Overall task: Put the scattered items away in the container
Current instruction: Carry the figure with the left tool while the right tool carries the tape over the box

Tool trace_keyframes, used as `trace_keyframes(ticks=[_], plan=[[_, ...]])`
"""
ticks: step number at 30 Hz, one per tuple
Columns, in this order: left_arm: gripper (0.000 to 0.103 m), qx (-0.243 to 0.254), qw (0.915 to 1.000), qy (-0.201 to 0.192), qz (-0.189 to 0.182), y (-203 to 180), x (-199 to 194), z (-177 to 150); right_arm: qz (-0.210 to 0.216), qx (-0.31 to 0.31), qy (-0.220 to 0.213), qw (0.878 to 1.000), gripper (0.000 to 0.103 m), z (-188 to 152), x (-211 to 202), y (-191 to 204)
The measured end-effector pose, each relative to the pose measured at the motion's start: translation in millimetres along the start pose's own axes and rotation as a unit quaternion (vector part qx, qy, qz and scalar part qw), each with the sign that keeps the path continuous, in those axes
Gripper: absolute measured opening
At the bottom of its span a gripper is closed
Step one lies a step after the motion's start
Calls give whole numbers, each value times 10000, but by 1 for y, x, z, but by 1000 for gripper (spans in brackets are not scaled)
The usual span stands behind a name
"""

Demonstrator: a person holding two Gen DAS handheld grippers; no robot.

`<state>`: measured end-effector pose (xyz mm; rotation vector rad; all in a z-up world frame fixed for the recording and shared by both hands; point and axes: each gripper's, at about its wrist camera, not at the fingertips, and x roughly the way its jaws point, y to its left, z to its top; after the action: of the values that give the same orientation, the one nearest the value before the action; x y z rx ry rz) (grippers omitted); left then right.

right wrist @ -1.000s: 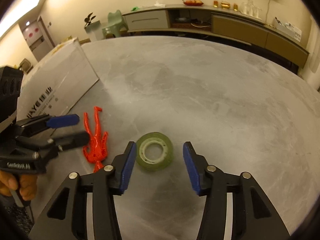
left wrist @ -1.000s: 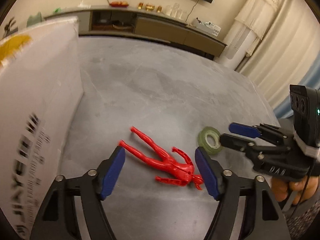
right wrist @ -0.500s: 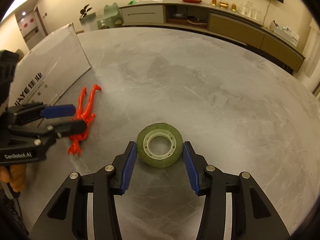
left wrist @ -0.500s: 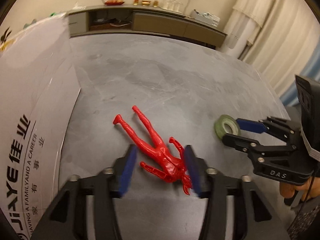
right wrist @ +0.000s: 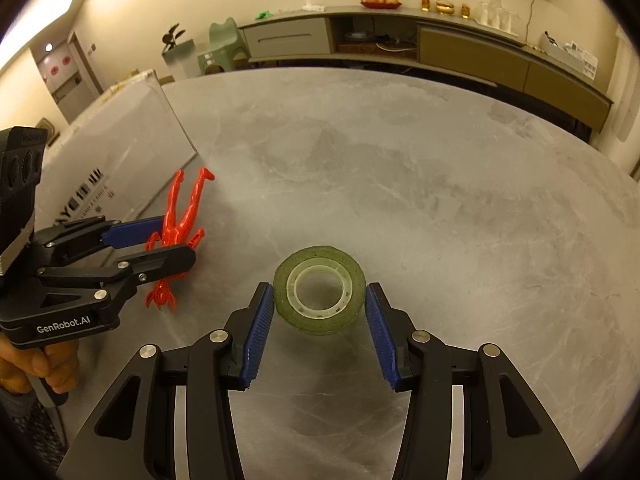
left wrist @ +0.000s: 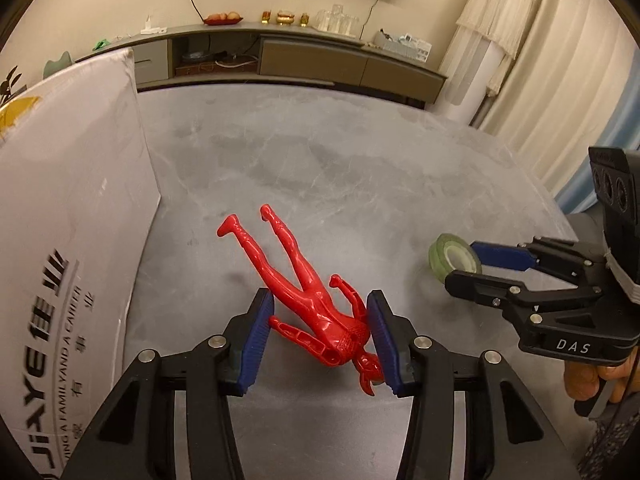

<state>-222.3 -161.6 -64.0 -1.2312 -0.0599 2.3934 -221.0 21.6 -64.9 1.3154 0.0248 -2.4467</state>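
Both clenched: left gripper (left wrist: 320, 332) grasps red figure (left wrist: 308, 292); right gripper (right wrist: 320, 320) grasps tape roll (right wrist: 320, 290).

the white box (left wrist: 68, 240) by the bench edge carries large dark print reading "jiaye" in part, cut off by the frame, with chinese characters above it and a smaller line "a family and a career" alongside. the right tongs (left wrist: 472, 268) have "das" in white on their black body. the left tongs (right wrist: 160, 244) have "genrobot.ai" in white on their black body. nothing else is legible.
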Motion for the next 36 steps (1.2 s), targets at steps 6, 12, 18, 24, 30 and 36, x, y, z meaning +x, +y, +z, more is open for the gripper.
trace_keyframes(ticks=[6, 12, 18, 24, 30, 36], plan=[[49, -172, 9992, -266, -259, 1, -21, 10, 183, 88, -122, 9997, 49, 4, -12, 5], [49, -215, 9970, -539, -517, -3, -52, 14, 228, 212, -219, 9993, 49, 1, -25, 16], [49, -191, 9944, -808, -652, -2, -88, 13, 279, 391, -488, 9977, 49, -9, -51, 36], [49, -271, 9909, -1119, -698, 10, -129, 7, 289, 527, -806, 9949, 49, -23, -83, 68], [49, -396, 9860, -1428, -764, 30, -168, 0, 295, 636, -936, 9931, 49, -25, -106, 96], [49, -627, 9795, -1731, -820, 56, -202, -5, 215, 356, -1053, 9936, 49, -13, -127, 133]])
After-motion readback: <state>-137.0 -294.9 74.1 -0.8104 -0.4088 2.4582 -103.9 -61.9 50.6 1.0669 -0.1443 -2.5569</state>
